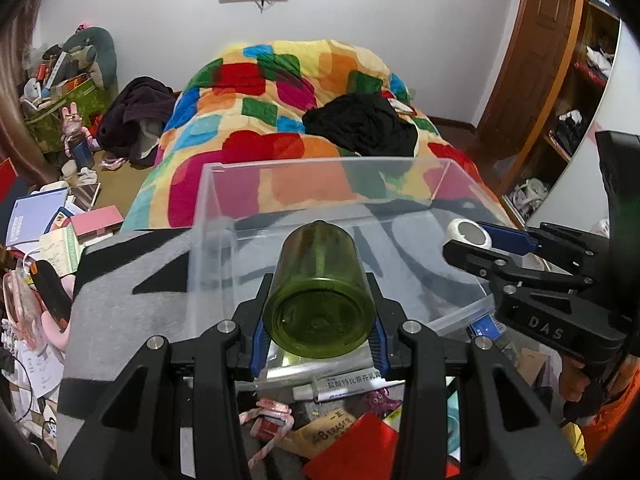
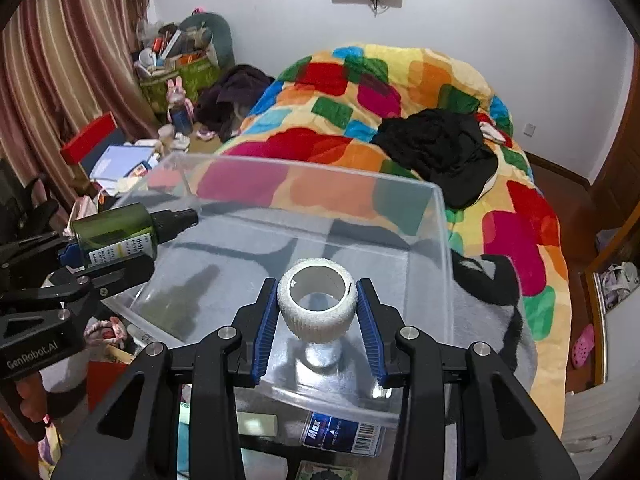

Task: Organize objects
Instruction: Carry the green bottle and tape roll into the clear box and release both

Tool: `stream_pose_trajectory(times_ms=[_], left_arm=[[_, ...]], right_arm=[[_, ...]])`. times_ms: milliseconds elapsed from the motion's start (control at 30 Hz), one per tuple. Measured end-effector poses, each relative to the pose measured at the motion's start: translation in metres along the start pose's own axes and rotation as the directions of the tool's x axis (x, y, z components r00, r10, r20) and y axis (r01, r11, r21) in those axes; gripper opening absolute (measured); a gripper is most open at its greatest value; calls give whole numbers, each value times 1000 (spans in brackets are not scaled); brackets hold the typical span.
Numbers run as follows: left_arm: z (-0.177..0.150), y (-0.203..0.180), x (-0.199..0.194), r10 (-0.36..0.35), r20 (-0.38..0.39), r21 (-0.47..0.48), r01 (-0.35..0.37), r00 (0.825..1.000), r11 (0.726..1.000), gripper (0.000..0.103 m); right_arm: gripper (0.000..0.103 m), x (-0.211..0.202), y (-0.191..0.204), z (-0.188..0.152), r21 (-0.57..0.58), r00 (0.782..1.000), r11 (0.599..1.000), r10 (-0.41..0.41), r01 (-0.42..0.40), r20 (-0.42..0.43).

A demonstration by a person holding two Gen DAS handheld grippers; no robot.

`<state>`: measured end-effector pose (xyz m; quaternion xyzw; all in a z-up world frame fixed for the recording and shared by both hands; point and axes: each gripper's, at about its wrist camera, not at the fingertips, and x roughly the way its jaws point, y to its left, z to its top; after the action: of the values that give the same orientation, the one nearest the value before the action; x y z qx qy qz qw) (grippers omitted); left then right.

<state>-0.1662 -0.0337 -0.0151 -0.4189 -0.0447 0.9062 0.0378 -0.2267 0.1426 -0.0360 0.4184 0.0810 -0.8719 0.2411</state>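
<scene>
My left gripper (image 1: 320, 320) is shut on a green spray bottle (image 1: 318, 292), held level with its base toward the camera, above the near edge of a clear plastic bin (image 1: 320, 168). The bottle also shows in the right wrist view (image 2: 116, 234), its black nozzle pointing over the bin (image 2: 440, 208). My right gripper (image 2: 318, 314) is shut on a white roll of tape (image 2: 318, 302), held over the bin's near part. The roll (image 1: 470, 234) and the right gripper (image 1: 492, 240) show at the right of the left wrist view.
The bin rests on a grey and black blanket (image 1: 120, 300) at the foot of a bed with a multicoloured quilt (image 1: 260, 96). Loose items lie below the bin: a white tube (image 1: 340, 388), a red card (image 1: 352, 452), a blue box (image 2: 340, 436). Books and clutter (image 1: 48, 216) lie at left.
</scene>
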Motion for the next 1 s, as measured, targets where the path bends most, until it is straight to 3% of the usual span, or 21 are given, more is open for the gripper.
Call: stream_pose_trajectory(times_ms=[300,433,667,800,933,1000], left_arm=[[0,-3,0,-9,4,26,9,1000,1000,40],[-1,-6,-8,-13,18,36,13,1000,999,44],[-4,-6,-38,-15,78,34,13,997,999,66],[-8,-4,-57,0,117,29,-3,993,1000,84],[-17,4,-73,21,142,23,-24,990,999,96],[-24,10,-77,30,142,15,-32,989,999,96]], right_arm=[[37,0,5,-2,-14,1000,1000,-9,9,0],[51,-7,6,-2,-7,1000,1000,6,-6,19],[65,-37,10,-5,-23,996,1000,-9,11,93],[75,-56,11,-11,-17,991,1000,-5,8,132],[82,-75,10,-21,-10,986,1000,-6,8,166],[84,-82,11,-30,-12,985,1000,-2,4,171]])
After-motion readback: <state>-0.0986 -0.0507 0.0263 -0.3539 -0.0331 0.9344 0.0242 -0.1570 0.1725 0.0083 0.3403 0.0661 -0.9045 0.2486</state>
